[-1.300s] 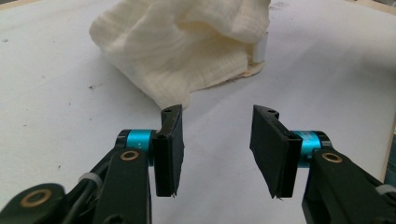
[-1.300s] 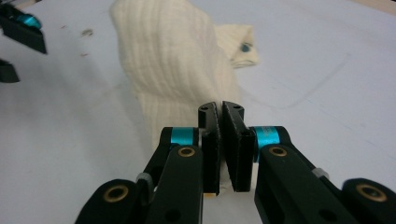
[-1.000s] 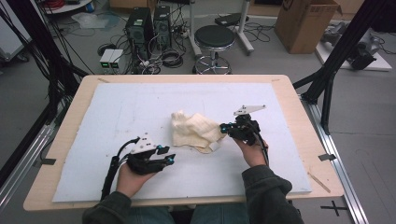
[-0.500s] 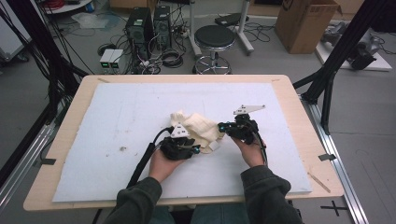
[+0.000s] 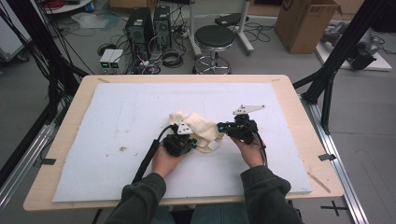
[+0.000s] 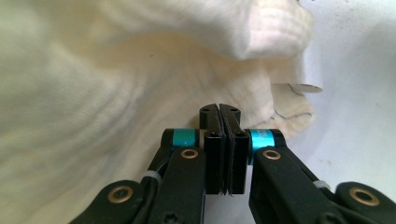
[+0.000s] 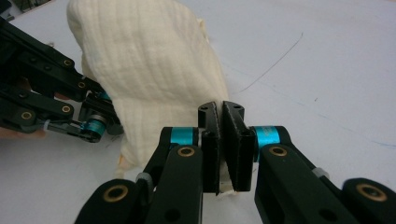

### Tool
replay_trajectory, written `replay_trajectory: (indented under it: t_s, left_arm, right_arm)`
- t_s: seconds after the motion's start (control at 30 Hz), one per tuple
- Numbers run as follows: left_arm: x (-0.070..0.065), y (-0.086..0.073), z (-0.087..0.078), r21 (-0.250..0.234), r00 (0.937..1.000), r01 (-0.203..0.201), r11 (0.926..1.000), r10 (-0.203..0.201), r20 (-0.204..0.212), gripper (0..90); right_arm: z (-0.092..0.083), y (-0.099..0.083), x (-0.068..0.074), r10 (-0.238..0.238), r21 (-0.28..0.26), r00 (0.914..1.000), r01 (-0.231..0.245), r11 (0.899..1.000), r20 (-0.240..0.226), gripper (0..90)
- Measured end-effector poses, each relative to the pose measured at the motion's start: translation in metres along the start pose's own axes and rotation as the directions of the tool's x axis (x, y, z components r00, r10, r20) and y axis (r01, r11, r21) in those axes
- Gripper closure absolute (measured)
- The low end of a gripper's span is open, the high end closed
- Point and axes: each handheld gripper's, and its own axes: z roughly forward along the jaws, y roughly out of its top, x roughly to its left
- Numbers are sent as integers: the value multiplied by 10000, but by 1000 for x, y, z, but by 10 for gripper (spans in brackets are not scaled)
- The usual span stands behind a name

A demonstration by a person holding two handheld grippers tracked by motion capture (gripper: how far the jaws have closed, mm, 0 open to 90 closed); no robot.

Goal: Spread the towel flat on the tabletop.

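Note:
A crumpled cream cloth point(image 5: 201, 127) lies heaped in the middle of the white mat point(image 5: 116, 107). My left gripper point(image 5: 191, 140) is at the cloth's near left side. Its jaws have just been closing and now meet on a fold of the cloth point(image 6: 93, 93), tips point(image 6: 219, 109) pressed into the fabric. From the right, my right gripper point(image 5: 216, 128) is shut on the cloth's right edge point(image 7: 149, 60), with fabric showing between its jaws point(image 7: 219, 106). The left gripper point(image 7: 109, 126) is partly hidden behind the cloth there. A white label point(image 6: 306, 79) hangs from the cloth's edge.
The mat covers most of the wooden table point(image 5: 65, 116). Beyond the far edge stand a black stool point(image 5: 212, 37), computer towers point(image 5: 144, 23) with cables, and a cardboard box point(image 5: 303, 23). Black frame legs point(image 5: 327, 74) rise at the right.
My left hand moved right from the open mat up to the cloth, and its jaws closed there. The right gripper stayed put on the cloth's right edge.

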Motion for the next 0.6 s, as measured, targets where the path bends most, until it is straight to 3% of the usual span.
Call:
replay_trajectory:
  t_s: [0.3,0.43,0.6]
  left_arm:
    - [5,-5,-49,-735,9984,-521,9959,534,161,886]
    - [6,-11,-75,-690,9950,-980,9928,990,112,886]
    - [12,-25,-105,-735,9922,-1244,9895,1243,-59,886]
  right_arm:
    - [-8,2,6,-215,-155,9997,214,9997,-103,855]
    - [-10,3,14,-472,-126,9986,469,9988,-257,856]
    - [-15,3,28,-775,-88,9956,771,9970,-536,856]
